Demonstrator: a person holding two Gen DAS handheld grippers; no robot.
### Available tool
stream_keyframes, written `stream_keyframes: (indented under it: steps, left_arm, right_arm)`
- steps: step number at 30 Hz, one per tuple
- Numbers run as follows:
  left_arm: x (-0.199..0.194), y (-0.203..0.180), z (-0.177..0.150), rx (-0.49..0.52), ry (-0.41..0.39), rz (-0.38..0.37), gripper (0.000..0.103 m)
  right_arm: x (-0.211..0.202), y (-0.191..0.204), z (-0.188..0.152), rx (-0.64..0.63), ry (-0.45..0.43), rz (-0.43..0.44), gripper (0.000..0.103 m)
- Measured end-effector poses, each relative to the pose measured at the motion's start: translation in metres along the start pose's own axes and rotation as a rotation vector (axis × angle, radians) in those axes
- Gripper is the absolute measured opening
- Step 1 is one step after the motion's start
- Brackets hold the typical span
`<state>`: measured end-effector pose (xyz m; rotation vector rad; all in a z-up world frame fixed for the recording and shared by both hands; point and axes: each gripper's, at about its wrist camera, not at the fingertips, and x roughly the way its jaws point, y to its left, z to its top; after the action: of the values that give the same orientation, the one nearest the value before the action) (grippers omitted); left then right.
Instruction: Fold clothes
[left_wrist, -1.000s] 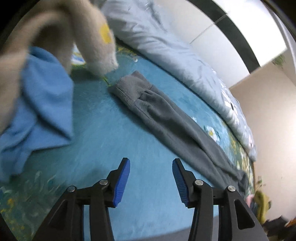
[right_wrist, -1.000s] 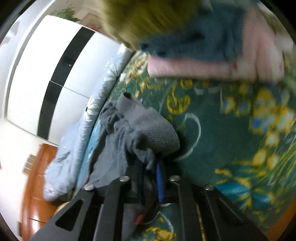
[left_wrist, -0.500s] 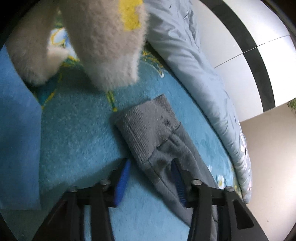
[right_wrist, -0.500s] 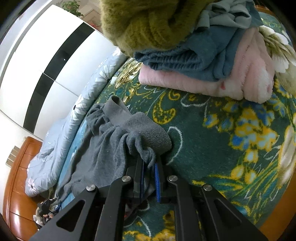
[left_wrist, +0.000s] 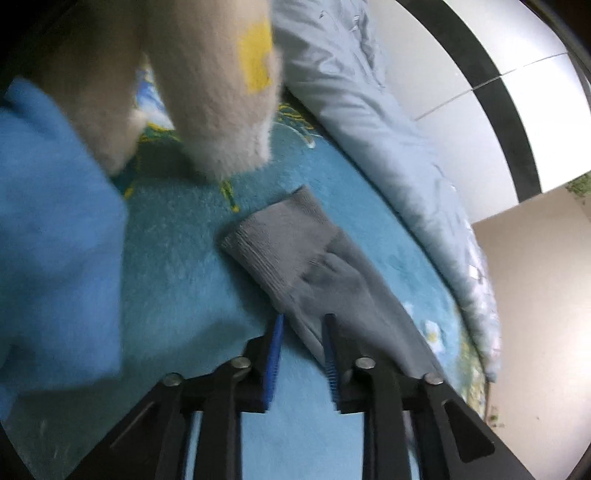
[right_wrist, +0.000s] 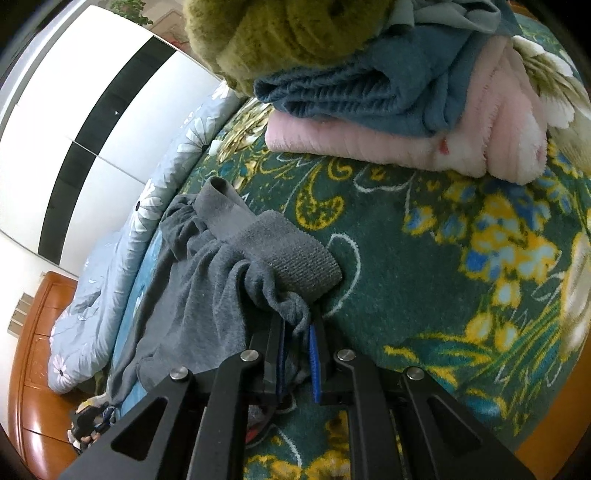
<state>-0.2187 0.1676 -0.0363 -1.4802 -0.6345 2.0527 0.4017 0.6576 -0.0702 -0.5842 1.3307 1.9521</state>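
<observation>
Left wrist view: left gripper (left_wrist: 303, 332) at 6 o'clock, over the teal blanket (left_wrist: 177, 266). Jaws a little apart and just been opening; the near edge of the grey trousers (left_wrist: 317, 266) lies between the blue pads (left_wrist: 274, 354), but a gap shows at the left pad and no pinch is visible. The ribbed cuff (left_wrist: 273, 240) sits just past the fingertips, toward 12 o'clock; the leg runs off toward 4 o'clock. Blue fleece garment (left_wrist: 55, 240) fills 9 o'clock. A cream fuzzy garment (left_wrist: 207, 92) with a yellow patch hangs in at 12 o'clock. Pale blue quilt (left_wrist: 388, 129) runs from 1 to 4 o'clock along the blanket's far edge. Frame somewhat blurred.

Right wrist view: right gripper (right_wrist: 297, 332) at 6 o'clock, jaws nearly together, clamped on a bunched fold of the same grey trousers (right_wrist: 192, 295). Fabric gathers at the fingertips; the rolled ribbed band (right_wrist: 295, 254) lies just beyond, at centre. The rest of the garment trails toward 8 o'clock. Stack of folded clothes at 1 o'clock: pink fleece (right_wrist: 406, 136) at the bottom, dark teal piece (right_wrist: 369, 88) on it, olive fuzzy piece (right_wrist: 280, 37) on top.
</observation>
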Motion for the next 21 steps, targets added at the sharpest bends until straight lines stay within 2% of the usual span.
stream_keyframes:
  steps: [2, 4, 7, 11, 15, 16, 18, 21]
  left_arm:
    - [-0.035, -0.004, -0.012, 0.058, -0.013, -0.012, 0.035]
    - [-0.071, -0.002, -0.03, 0.11, -0.032, 0.004, 0.047]
    - [-0.117, 0.013, -0.063, 0.139, -0.055, 0.033, 0.054]
    - [-0.167, 0.065, -0.129, 0.091, -0.061, 0.115, 0.055]
    - [-0.193, 0.112, -0.177, -0.024, -0.083, 0.147, 0.055]
    - [-0.196, 0.121, -0.186, -0.058, -0.079, 0.132, 0.055]
    - [-0.2, 0.136, -0.203, -0.12, -0.049, 0.055, 0.055]
    - [-0.197, 0.138, -0.21, -0.148, -0.03, -0.055, 0.055]
  right_arm:
    - [-0.001, -0.002, -0.001, 0.007, 0.007, 0.001, 0.011]
    - [-0.003, -0.004, -0.004, 0.013, 0.009, 0.007, 0.011]
    - [-0.002, -0.011, -0.012, 0.027, 0.019, 0.02, 0.016]
    - [-0.007, -0.015, -0.021, 0.046, 0.016, 0.052, 0.017]
    - [-0.011, -0.01, -0.027, 0.038, 0.031, 0.066, 0.019]
    - [-0.012, -0.009, -0.029, 0.036, 0.034, 0.072, 0.019]
    - [-0.012, -0.008, -0.033, 0.04, 0.041, 0.09, 0.024]
    - [-0.01, -0.009, -0.039, 0.059, 0.046, 0.114, 0.024]
